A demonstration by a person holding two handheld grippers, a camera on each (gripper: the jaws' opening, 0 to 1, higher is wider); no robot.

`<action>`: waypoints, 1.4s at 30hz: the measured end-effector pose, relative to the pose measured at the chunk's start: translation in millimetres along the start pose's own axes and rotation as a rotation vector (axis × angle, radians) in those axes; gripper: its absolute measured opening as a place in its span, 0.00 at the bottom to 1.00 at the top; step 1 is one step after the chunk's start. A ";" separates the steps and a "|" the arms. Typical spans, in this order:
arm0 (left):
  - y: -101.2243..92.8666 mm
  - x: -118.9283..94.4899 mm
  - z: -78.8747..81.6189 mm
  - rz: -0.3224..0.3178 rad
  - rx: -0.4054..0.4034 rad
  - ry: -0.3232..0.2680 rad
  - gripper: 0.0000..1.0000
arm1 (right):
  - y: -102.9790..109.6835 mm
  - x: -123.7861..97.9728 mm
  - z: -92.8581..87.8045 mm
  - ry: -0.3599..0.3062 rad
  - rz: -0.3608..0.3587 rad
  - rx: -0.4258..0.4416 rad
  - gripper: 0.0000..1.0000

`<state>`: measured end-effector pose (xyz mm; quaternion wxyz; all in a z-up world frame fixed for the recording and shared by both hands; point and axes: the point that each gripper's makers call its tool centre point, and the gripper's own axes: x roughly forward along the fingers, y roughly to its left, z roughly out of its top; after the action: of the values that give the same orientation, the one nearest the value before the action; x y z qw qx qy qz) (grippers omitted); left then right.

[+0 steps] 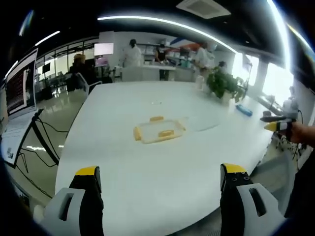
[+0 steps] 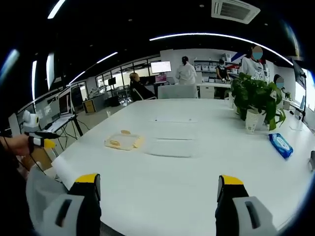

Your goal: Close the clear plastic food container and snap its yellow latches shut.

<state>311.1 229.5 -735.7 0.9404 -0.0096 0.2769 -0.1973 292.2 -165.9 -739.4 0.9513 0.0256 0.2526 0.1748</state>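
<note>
Both grippers (image 1: 160, 184) (image 2: 156, 189) — container (image 1: 159, 130) well ahead, untouched

This is an open-plan office or lab. A large white surface (image 2: 197, 167) stands in the foreground, with long strip lights (image 2: 216, 37) and a ceiling air-conditioning vent (image 2: 235, 10) overhead. Monitors (image 2: 161, 67) glow at desks beyond its far edge, where people in white coats (image 2: 186, 73) stand. A potted plant (image 2: 256, 98) sits near the surface's right edge.
</note>
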 end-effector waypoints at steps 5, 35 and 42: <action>8.0 2.3 -5.8 0.018 -0.021 0.011 0.99 | 6.1 5.1 -7.0 0.011 0.018 0.028 1.00; 16.1 -3.9 -14.7 -0.058 -0.031 0.033 0.99 | 30.9 21.1 24.2 0.055 -0.021 0.060 1.00; 16.7 -5.8 -23.0 -0.020 -0.062 0.055 0.99 | 38.0 27.2 25.9 0.031 0.025 0.018 1.00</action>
<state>300.7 249.2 -754.3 0.9296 -0.0362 0.3087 -0.1982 314.8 -119.9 -724.4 0.9448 0.0345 0.2684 0.1848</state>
